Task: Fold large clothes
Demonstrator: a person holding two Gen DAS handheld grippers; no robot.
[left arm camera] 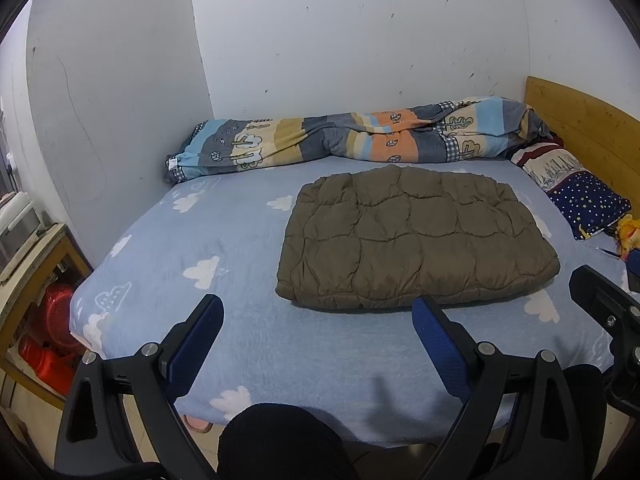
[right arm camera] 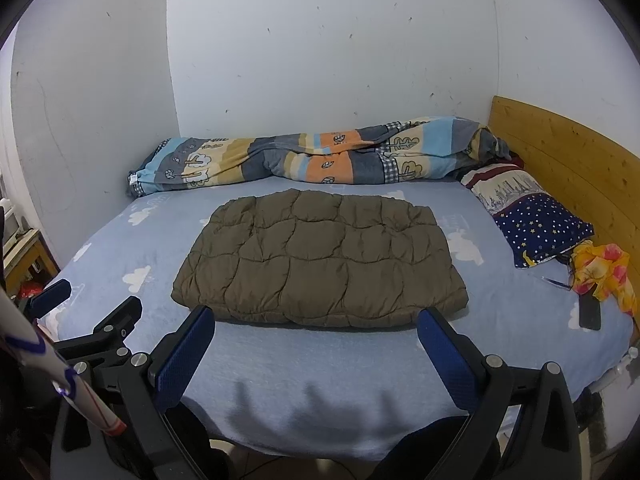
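Olive quilted padded garment point(right arm camera: 320, 256) folded flat at twelve o'clock; left gripper point(left arm camera: 318, 330) and right gripper point(right arm camera: 316, 342) spread wide, empty; probably finished, else regrasp near hem.

Quilted matt jacket point(right arm camera: 320, 256); fleecy sheet point(right arm camera: 320, 392); wooden headboard point(right arm camera: 560, 160)

no readable text, labels, brands or numbers anywhere

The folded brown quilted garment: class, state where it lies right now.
In both wrist views the folded brown quilted garment lies flat mid-bed on the cloud-print sheet, in front of the rolled striped duvet, left of the starry pillow, beyond both open grippers.
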